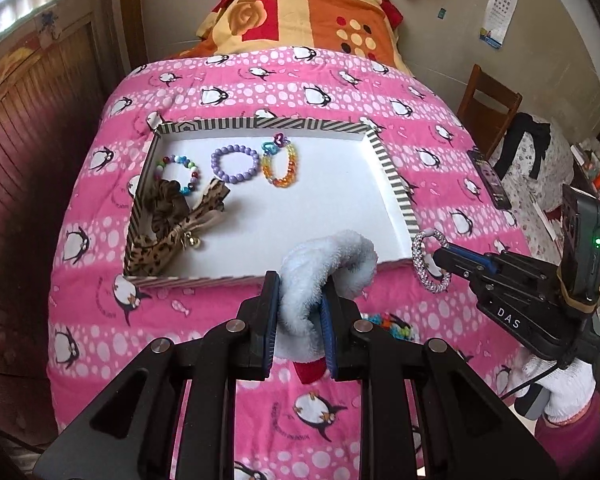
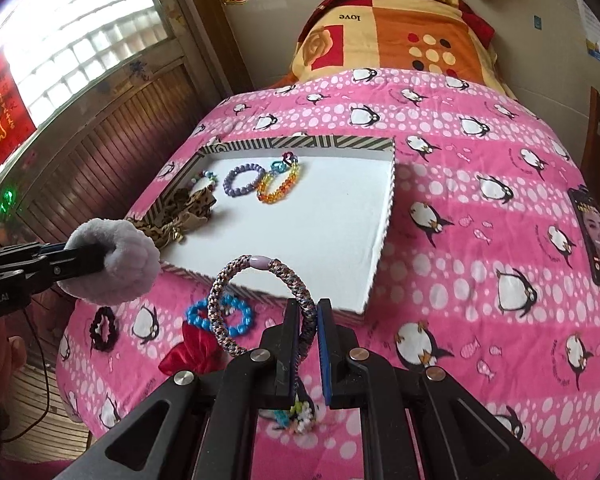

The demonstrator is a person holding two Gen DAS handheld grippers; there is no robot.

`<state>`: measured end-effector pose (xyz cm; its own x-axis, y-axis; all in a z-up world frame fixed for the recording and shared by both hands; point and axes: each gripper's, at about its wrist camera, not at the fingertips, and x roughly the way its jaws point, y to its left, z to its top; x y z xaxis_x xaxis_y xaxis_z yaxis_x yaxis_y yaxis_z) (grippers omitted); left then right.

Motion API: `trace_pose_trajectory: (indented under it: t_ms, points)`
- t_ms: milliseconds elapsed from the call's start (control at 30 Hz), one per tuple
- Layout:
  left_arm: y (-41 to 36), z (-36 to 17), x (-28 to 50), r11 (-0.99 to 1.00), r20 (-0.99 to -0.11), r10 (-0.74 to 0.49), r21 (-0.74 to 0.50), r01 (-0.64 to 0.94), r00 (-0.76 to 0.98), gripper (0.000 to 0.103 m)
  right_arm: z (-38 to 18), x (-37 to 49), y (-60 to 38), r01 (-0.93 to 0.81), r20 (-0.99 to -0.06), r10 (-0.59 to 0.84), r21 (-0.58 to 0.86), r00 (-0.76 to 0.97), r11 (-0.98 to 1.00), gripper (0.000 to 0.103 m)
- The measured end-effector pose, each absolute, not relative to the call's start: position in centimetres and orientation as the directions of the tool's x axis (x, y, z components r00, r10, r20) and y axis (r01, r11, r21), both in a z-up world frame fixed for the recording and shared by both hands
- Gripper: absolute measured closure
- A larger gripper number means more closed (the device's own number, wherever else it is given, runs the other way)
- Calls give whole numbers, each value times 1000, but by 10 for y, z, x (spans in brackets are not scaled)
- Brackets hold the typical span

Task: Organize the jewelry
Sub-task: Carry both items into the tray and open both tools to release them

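A: Two grippers are up over the near edge of the bed, and you have something in each. Your left gripper (image 1: 300, 304) has its jaws pressed narrow on the fluffy white scrunchie (image 1: 328, 268), which bulges out past the pads just above the near rim of the striped tray (image 1: 392, 176).

B: And my right?

A: Your right gripper (image 2: 309, 322) is clamped almost fully closed on the braided hair tie (image 2: 260, 300); the loop stands upright from the jaws, its pale bead at the top, over the tray's near right corner.

B: What already lies in the tray?

A: Along its far edge, a multicoloured bead bracelet (image 1: 179, 174) towards the far left corner, a purple bead bracelet (image 1: 235, 164) just beside it, then an orange and yellow bracelet (image 1: 282, 168) touching the purple one. A leopard-print bow (image 1: 168, 224) with a small bell lies against the left wall, overlapping the multicoloured bracelet.

B: And outside it?

A: On the pink penguin quilt (image 2: 480, 240), near the tray's near edge, you have a blue bead bracelet (image 2: 236, 316), a red bow (image 2: 188, 352) and a dark scrunchie (image 2: 103, 328). A phone (image 2: 594, 240) lies by the quilt's right edge, well apart from the tray
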<state>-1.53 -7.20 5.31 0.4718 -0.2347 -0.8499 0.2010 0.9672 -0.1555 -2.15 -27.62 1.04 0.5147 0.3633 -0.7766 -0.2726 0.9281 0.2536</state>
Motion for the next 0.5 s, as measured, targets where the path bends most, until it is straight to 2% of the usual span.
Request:
trace_pose_trajectory:
  t_ms: [500]
  points:
    - [-54,42,34,968,-858,-240,-174,182,454,85,-1,44,-260,-242,-810,330,238,485,941,95]
